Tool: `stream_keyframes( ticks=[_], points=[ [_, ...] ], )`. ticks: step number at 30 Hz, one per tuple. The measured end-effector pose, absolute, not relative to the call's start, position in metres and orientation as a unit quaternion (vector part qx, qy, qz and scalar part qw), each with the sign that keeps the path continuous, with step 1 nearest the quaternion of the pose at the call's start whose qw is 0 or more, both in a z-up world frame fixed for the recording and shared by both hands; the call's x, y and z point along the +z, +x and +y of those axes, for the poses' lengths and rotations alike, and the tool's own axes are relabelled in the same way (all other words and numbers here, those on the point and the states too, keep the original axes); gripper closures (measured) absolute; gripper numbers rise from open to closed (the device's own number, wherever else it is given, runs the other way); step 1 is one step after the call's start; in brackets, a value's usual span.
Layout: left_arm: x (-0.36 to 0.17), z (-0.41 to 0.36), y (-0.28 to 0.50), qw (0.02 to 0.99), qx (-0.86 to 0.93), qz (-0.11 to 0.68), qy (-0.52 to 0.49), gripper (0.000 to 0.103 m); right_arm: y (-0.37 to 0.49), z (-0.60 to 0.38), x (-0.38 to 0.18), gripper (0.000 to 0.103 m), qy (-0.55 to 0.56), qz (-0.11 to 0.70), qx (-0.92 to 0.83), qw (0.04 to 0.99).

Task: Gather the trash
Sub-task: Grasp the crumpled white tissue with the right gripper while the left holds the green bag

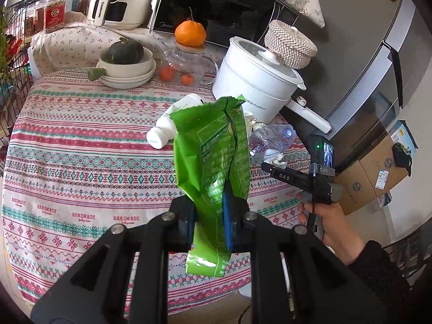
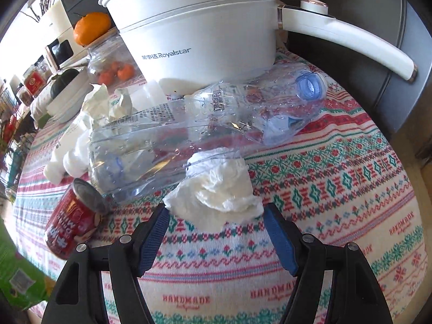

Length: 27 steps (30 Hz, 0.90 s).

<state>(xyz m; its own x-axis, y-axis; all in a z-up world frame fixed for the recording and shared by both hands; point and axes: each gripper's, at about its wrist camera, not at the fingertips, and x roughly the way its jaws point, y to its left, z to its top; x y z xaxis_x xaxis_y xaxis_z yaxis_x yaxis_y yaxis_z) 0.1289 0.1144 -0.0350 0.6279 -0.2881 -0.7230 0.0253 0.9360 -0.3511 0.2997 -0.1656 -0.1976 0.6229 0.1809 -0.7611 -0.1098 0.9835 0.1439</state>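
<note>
My left gripper (image 1: 209, 213) is shut on a green snack bag (image 1: 213, 151) and holds it above the patterned tablecloth (image 1: 81, 156). My right gripper (image 2: 216, 216) is open, its blue pads on either side of a crumpled white tissue (image 2: 218, 191) lying on the cloth. Just behind the tissue lie crushed clear plastic bottles (image 2: 189, 127) with a blue cap (image 2: 310, 86). A red can (image 2: 73, 218) lies on its side at the left. More white tissues (image 2: 100, 105) and a white bottle (image 1: 172, 121) lie further back. The green bag also shows at the right wrist view's left edge (image 2: 16, 272).
A white Royalstar pot (image 2: 199, 24) with a long handle (image 2: 348, 43) stands right behind the bottles. A glass jar (image 1: 186, 64) of oranges, stacked bowls (image 1: 127, 67) with a squash, a microwave (image 1: 216, 2) and a fridge (image 1: 378, 54) stand beyond. The table's edge is near at right.
</note>
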Motion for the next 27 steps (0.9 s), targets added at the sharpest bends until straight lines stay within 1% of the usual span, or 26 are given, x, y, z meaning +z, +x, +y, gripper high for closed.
stream_keyframes(
  ticks=[1,2,3,4,8,14,16,17,18,19,20,22,27],
  points=[
    [-0.035,0.114,0.130,0.888,-0.089,0.423,-0.158,0.084,0.300,-0.165,-0.198,0.048,0.043,0.421,0.087,0.902],
    [-0.035,0.114,0.130,0.885,-0.091,0.426,-0.161,0.084,0.299,-0.164,-0.199,0.061,0.038,0.416,0.089,0.904],
    [-0.035,0.113,0.131,0.885,-0.092,0.427,-0.163,0.084,0.299,-0.164,-0.199,0.084,0.034,0.414,0.088,0.906],
    [-0.035,0.112,0.131,0.884,-0.093,0.428,-0.163,0.084,0.298,-0.165,-0.200,0.094,0.032,0.416,0.092,0.904],
    [-0.036,0.105,0.130,0.883,-0.102,0.429,-0.162,0.084,0.284,-0.176,-0.196,0.098,0.035,0.420,0.108,0.900],
    [-0.035,0.096,0.126,0.876,-0.115,0.435,-0.173,0.084,0.248,-0.190,-0.181,0.098,0.012,0.419,0.119,0.900],
    [-0.033,0.094,0.125,0.874,-0.118,0.434,-0.182,0.084,0.240,-0.194,-0.179,0.096,0.014,0.423,0.130,0.896],
    [-0.032,0.094,0.124,0.876,-0.116,0.432,-0.181,0.084,0.239,-0.194,-0.179,0.084,0.018,0.428,0.134,0.894],
    [-0.031,0.094,0.124,0.879,-0.110,0.428,-0.178,0.084,0.240,-0.193,-0.179,0.054,0.021,0.433,0.134,0.891],
    [-0.029,0.095,0.124,0.883,-0.103,0.424,-0.173,0.084,0.240,-0.194,-0.181,0.037,0.024,0.435,0.133,0.890],
    [-0.029,0.096,0.124,0.886,-0.096,0.421,-0.168,0.084,0.241,-0.191,-0.182,0.021,0.027,0.428,0.132,0.894],
    [-0.029,0.099,0.125,0.889,-0.086,0.419,-0.164,0.084,0.246,-0.182,-0.183,0.022,0.021,0.405,0.135,0.904],
    [-0.034,0.108,0.131,0.886,-0.077,0.427,-0.163,0.084,0.284,-0.161,-0.198,0.022,0.007,0.412,0.125,0.902]
  ],
)
